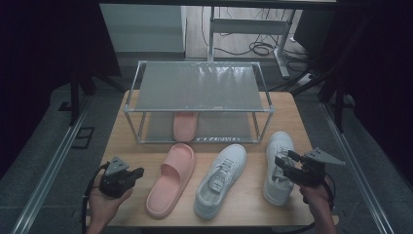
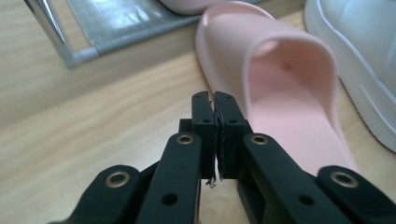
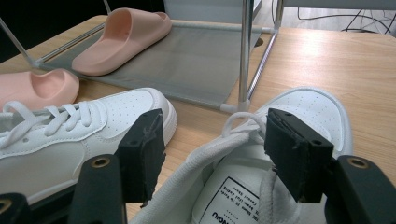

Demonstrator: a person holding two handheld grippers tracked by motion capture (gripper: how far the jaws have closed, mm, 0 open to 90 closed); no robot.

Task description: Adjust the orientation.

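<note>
Your right gripper [image 1: 285, 163] gapes wide over the right sneaker's [image 1: 277, 165] collar to grab it for the rack [image 1: 199, 109]; left gripper [image 1: 139, 171] is pinched empty beside the pink slide [image 1: 171, 179].

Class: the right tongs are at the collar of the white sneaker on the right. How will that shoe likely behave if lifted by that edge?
The right sneaker probably hangs toe-down, since the right tongs straddle its heel collar. Its padded collar looks soft, so it may squash. Loose laces may dangle.
</note>
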